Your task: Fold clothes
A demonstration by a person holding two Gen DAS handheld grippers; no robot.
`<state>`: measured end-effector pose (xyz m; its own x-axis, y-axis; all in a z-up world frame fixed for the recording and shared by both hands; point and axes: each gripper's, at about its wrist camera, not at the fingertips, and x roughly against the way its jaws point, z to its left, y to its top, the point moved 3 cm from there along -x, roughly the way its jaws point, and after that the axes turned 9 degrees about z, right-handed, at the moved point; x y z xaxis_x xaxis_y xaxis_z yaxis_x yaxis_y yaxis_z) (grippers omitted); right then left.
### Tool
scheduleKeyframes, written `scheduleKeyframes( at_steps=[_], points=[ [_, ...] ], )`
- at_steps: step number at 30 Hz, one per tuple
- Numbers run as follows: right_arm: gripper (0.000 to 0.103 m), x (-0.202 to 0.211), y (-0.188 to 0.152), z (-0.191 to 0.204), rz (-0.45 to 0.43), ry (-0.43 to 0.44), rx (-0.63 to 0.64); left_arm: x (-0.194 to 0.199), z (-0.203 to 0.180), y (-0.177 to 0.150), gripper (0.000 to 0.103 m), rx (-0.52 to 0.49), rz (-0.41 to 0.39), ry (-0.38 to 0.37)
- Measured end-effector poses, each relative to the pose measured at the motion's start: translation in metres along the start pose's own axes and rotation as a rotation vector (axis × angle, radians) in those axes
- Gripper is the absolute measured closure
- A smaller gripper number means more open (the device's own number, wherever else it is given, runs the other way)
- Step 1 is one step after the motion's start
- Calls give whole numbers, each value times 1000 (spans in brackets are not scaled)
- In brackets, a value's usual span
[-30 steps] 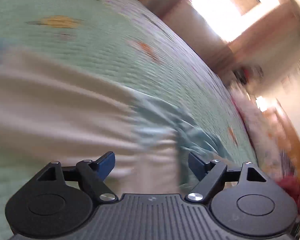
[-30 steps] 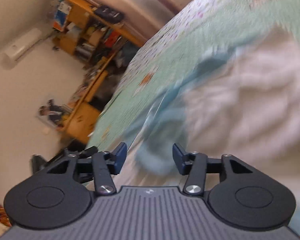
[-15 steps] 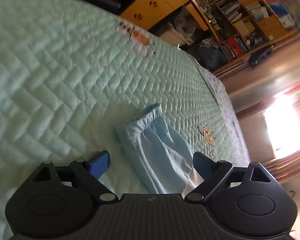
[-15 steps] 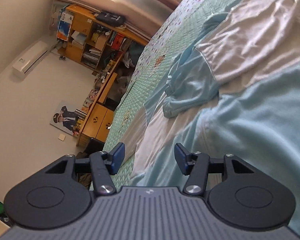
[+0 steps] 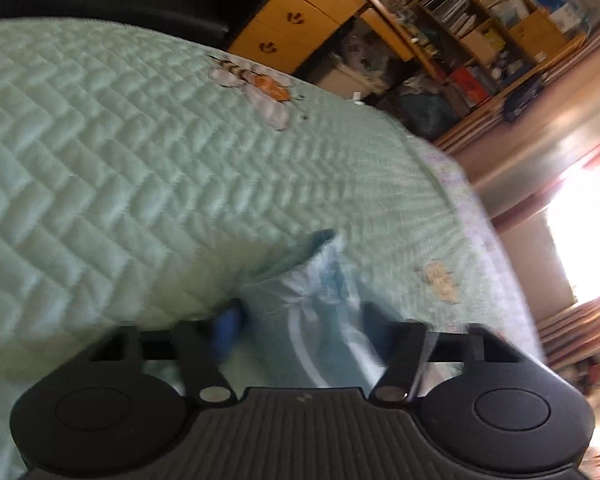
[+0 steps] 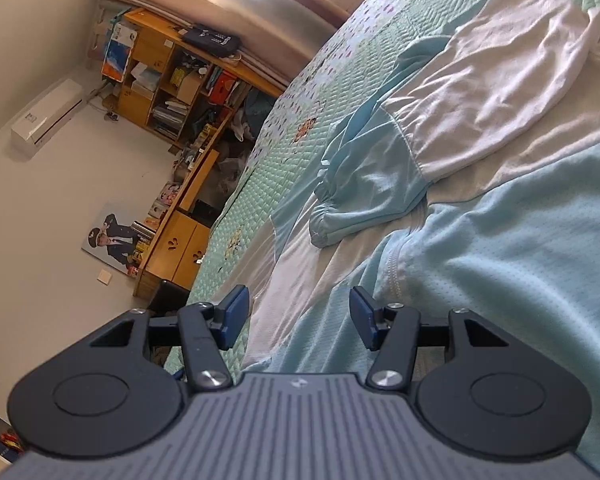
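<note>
Since half a second ago, my left gripper (image 5: 300, 320) has pushed in on the light blue sleeve (image 5: 320, 300), which now fills the space between the fingers instead of lying just ahead of them. The picture has gone blurry with that motion. The fingers are closing with the sleeve cloth between them; the blur hides whether the pads already press on it.

The sleeve lies on the green quilted bed (image 5: 120, 160). Its long axis runs from my fingers toward 12 o'clock, with the gathered cuff at the far end. The left hand is the nearer one to this sleeve.

My right gripper (image 6: 298, 318) has hardly shifted. Its fingers stand apart and hold nothing. It hovers low over the blue and white shirt (image 6: 500, 240), spread across the bed from 12 to 3 o'clock. The shirt's other sleeve (image 6: 364, 192) lies folded onto the body toward 1 o'clock, well apart from these fingers.

I judge the coming move to be carrying the left sleeve inward over the shirt body. Wooden shelves (image 6: 172, 80) stand beyond the bed.
</note>
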<state>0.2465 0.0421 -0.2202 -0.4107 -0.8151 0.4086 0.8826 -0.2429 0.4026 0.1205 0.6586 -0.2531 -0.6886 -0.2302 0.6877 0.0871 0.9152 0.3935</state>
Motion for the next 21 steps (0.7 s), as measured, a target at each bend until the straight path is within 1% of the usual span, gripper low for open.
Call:
scheduleKeyframes(
  at_steps=[1,2,4,6,9,11,14,16,18,21],
  points=[
    [46,3,0,1,-3,-6,10,1,1,1,81,-4,-2,32],
    [46,7,0,2,-8,-11,18,3,4,2,83,-5,-5,56],
    [46,15,1,2,-24,-16,31,13,8,-1,89,15,-16,50],
    [45,25,2,0,-48,-17,35,22,7,-5,92,22,-30,57],
    [45,41,4,-9,-92,-25,31,37,-16,-17,93,-22,-60,58],
    [45,52,7,-19,-122,-24,10,45,-42,-23,93,-50,-64,-2],
    [45,70,11,-38,-166,-19,-23,64,-102,-42,93,-124,-60,-133],
    [45,78,16,-49,-192,-13,-40,75,-154,-59,93,-197,-54,-222],
    [45,86,21,-58,-218,3,-54,88,-210,-84,92,-279,-50,-304],
    [45,93,28,-68,-260,44,-66,95,-291,-126,92,-393,-24,-402]
  ],
)
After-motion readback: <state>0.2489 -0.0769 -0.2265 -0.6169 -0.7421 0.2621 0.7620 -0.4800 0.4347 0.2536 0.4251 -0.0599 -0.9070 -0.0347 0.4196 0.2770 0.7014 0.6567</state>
